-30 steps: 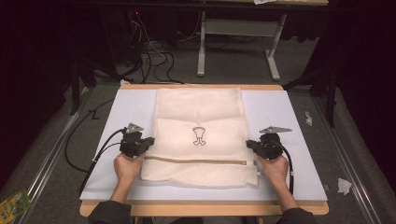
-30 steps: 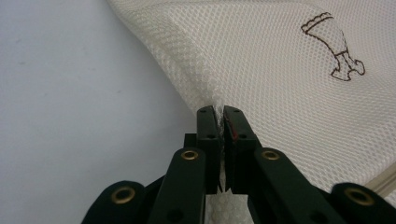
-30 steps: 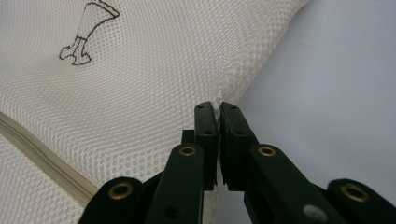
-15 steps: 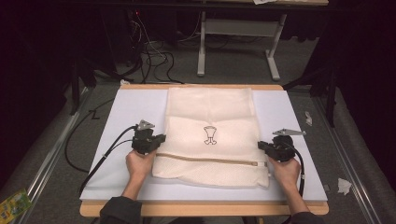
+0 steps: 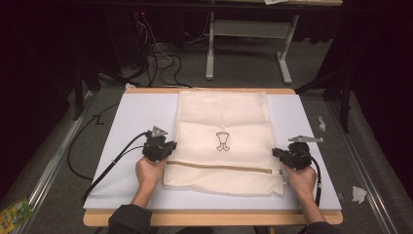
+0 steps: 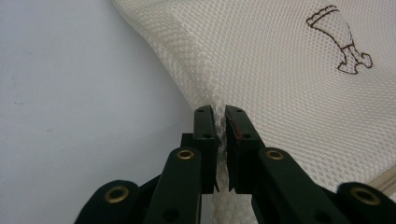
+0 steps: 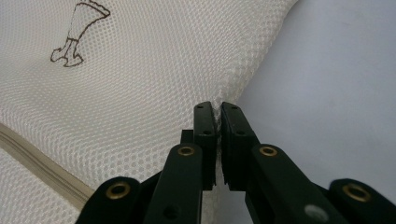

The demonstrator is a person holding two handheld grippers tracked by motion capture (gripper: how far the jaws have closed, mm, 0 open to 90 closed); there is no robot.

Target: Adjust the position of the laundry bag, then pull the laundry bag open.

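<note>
A cream mesh bag [image 5: 224, 117] with a small brown emblem [image 5: 222, 140] and a tan zip [image 5: 219, 166] lies flat on the white board [image 5: 131, 117]. My left gripper [image 5: 168, 146] grips the bag's left edge just above the zip. In the left gripper view the mesh [image 6: 280, 70] is pinched between the nearly closed jaws [image 6: 220, 112]. My right gripper [image 5: 278, 153] holds the right edge at the same height, and in the right gripper view its jaws [image 7: 217, 108] squeeze the rim of the mesh [image 7: 140, 70]. Both pairs of jaws have just eased apart slightly, with the cloth still between them.
The board rests on a wooden table [image 5: 209, 218]. Black cables [image 5: 107, 161] trail from the left gripper over the board's left edge. Beyond the table stand a white frame [image 5: 243, 44] and floor wiring. Paper scraps [image 5: 358, 194] lie on the floor at the right.
Both hands have moved to the right and dragged the bag with them, so it now lies right of the board's middle. Over the last half second hardly anything has shifted.
</note>
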